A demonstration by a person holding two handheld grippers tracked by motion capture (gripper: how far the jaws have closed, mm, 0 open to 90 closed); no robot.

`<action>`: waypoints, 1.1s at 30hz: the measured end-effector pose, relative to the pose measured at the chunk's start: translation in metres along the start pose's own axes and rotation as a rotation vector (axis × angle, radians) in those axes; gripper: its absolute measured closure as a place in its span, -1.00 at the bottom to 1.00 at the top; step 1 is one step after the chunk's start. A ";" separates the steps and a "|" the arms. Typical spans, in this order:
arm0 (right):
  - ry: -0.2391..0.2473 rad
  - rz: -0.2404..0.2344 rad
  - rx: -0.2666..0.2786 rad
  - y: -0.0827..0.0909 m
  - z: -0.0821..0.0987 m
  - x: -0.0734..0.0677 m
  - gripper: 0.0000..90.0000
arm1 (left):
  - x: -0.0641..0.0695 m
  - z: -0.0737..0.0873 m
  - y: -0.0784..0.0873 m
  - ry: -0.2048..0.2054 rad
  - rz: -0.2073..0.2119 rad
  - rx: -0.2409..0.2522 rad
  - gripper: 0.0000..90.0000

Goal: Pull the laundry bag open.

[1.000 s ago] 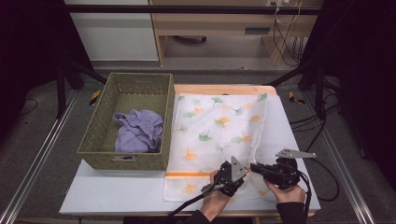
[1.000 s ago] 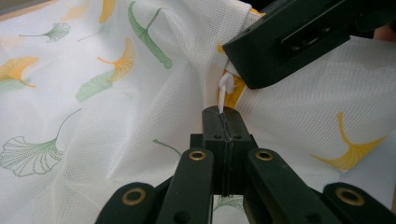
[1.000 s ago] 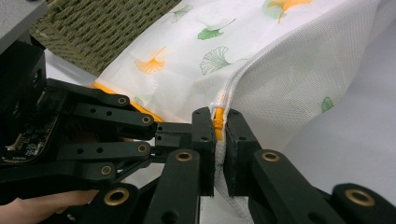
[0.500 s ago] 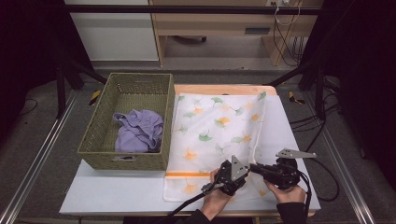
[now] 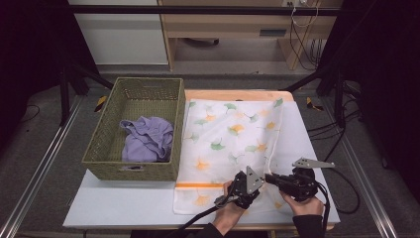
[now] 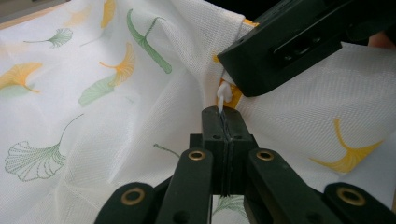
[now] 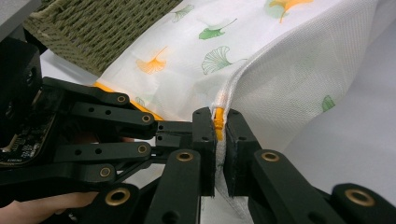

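1. As my left gripper (image 6: 223, 119) has just been closing, its jaws now stand pressed together on the white zipper pull (image 6: 223, 95) of the ginkgo-print mesh laundry bag (image 5: 233, 139).
2. My right gripper (image 7: 218, 121) is clamped on the bag's seam at the orange zipper tape (image 7: 217, 122), just beside the left one.
3. I judge that this firmer pinch leaves me ready to draw the zipper along while the right side anchors the fabric.
4. The bag lies flat on the white table (image 5: 124, 206), touching the wicker basket (image 5: 148, 82), which holds a purple garment (image 5: 147, 139).
5. Against the earlier high view, nothing has visibly shifted: both hands, bag and basket sit as before.
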State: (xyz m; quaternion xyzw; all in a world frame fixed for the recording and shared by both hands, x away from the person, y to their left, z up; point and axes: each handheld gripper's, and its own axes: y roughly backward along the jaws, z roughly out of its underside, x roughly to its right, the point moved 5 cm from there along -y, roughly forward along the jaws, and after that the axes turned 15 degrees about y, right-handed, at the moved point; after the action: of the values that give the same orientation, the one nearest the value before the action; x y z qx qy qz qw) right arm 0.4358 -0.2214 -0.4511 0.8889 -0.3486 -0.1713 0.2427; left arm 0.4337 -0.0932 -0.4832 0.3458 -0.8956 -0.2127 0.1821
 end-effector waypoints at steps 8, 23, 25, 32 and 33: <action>-0.007 0.010 0.004 0.002 0.000 0.001 0.88 | -0.001 0.003 -0.002 0.016 0.001 -0.013 0.97; -0.007 0.038 0.013 0.005 0.001 0.006 0.88 | -0.005 0.007 -0.001 0.015 -0.006 -0.027 0.97; -0.002 0.047 0.017 0.006 0.001 0.007 0.88 | -0.006 0.008 -0.002 0.017 -0.006 -0.031 0.97; -0.018 0.061 0.020 0.007 0.003 0.012 0.89 | -0.007 0.010 -0.001 0.012 -0.010 -0.039 0.98; -0.016 0.063 0.019 0.007 0.004 0.012 0.89 | -0.007 0.010 -0.001 0.013 -0.011 -0.039 0.98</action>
State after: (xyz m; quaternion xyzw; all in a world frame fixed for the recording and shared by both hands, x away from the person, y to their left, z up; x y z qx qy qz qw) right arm 0.4386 -0.2355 -0.4517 0.8784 -0.3797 -0.1673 0.2369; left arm 0.4346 -0.0866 -0.4934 0.3482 -0.8882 -0.2290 0.1933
